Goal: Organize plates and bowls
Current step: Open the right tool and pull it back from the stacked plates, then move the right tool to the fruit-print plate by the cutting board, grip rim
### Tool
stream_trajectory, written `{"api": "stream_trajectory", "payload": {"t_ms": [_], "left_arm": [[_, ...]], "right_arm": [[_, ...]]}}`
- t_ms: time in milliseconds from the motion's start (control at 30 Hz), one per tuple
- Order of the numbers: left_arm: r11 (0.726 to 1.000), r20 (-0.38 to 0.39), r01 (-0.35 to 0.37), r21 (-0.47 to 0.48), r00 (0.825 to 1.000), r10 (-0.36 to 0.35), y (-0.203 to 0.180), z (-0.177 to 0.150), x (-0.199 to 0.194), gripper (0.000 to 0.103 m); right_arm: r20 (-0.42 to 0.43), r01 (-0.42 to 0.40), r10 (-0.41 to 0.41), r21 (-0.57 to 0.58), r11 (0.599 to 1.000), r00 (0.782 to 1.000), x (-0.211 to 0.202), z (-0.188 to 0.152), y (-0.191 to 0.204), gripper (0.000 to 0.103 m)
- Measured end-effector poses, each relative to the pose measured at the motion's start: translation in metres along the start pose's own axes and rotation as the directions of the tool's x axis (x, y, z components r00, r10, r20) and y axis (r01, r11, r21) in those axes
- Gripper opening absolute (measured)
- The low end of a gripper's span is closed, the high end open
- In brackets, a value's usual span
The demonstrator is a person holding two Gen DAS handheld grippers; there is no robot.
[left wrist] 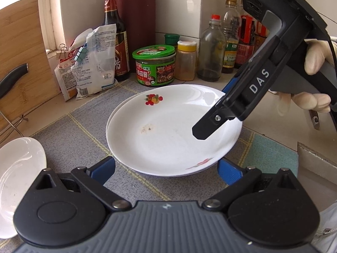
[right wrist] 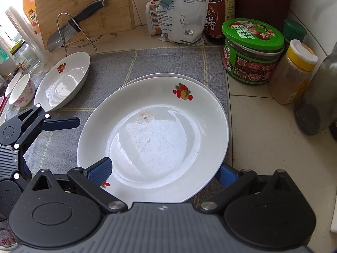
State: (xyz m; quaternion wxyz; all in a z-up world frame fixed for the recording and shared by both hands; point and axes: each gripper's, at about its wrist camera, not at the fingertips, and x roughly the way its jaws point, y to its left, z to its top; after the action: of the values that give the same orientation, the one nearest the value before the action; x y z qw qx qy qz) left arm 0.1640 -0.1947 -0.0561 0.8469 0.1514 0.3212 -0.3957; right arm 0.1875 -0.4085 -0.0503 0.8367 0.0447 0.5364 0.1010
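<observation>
- Left gripper (left wrist: 166, 168), left wrist view: jaws spread wide, empty, low over the grey mat (left wrist: 84, 130). Stacked plates (left wrist: 168, 132) lie dead ahead, near rim just between the blue fingertips (left wrist: 105, 166).
- Same view: right gripper (left wrist: 202, 128) reaches in from the far right, a gloved hand (left wrist: 316, 63) on its handle; its tip hangs over the top plate's right side.
- Same view: another dish (left wrist: 19, 179) sits at the left edge, apart from the stack.
- Right wrist view: right gripper (right wrist: 164, 172) jaws apart, not clamped; left fingertip (right wrist: 103, 168) over the top plate (right wrist: 153, 139), right one outside the rim, so the near rim lies between them.
- Same view: shallow dish (right wrist: 63, 82) and small bowls (right wrist: 22, 93) stand far left, nearer the left gripper (right wrist: 61, 123).
- Judgement: right hand is better placed to pinch the rim.
</observation>
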Motion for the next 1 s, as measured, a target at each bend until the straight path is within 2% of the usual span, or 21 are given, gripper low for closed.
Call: {"api": "stream_trajectory", "payload": {"t_ms": [200, 300, 433, 567, 667, 800, 933, 1000], "left_arm": [[1.000, 0.025, 0.001, -0.030, 1.000, 0.000, 0.004, 0.000, -0.006, 0.102], [0.999, 0.036, -0.014, -0.030, 0.999, 0.015, 0.004, -0.003, -0.014, 0.102], [0.997, 0.049, -0.052, -0.051, 0.997, 0.055, 0.005, -0.011, -0.029, 0.102], [0.986, 0.063, -0.100, -0.130, 0.992, 0.108, 0.013, -0.020, -0.052, 0.102], [0.968, 0.082, -0.164, -0.190, 0.980, 0.182, 0.020, -0.031, -0.072, 0.102], [0.933, 0.089, -0.262, -0.248, 0.952, 0.291, 0.032, -0.053, -0.102, 0.102], [0.910, 0.083, -0.312, -0.271, 0.935, 0.345, 0.043, -0.076, -0.131, 0.102], [0.903, 0.079, -0.313, -0.294, 0.934, 0.349, 0.049, -0.088, -0.146, 0.102]], "right_arm": [[-0.016, 0.036, -0.036, 0.009, 0.999, 0.999, 0.001, -0.005, 0.000, 0.103], [0.005, 0.033, -0.033, -0.001, 0.999, 0.999, -0.004, -0.010, 0.003, 0.103], [0.057, 0.027, -0.025, -0.024, 0.999, 0.998, -0.013, -0.015, 0.013, 0.103], [0.134, 0.005, 0.002, -0.052, 0.999, 0.991, -0.024, -0.022, 0.031, 0.103], [0.174, 0.002, 0.013, -0.085, 0.996, 0.985, -0.027, -0.027, 0.051, 0.103], [0.215, 0.029, 0.004, -0.148, 0.989, 0.977, -0.024, -0.035, 0.090, 0.103], [0.219, 0.026, 0.006, -0.141, 0.990, 0.976, -0.012, -0.040, 0.123, 0.103], [0.229, 0.030, 0.001, -0.135, 0.990, 0.973, -0.006, -0.044, 0.141, 0.103]]}}
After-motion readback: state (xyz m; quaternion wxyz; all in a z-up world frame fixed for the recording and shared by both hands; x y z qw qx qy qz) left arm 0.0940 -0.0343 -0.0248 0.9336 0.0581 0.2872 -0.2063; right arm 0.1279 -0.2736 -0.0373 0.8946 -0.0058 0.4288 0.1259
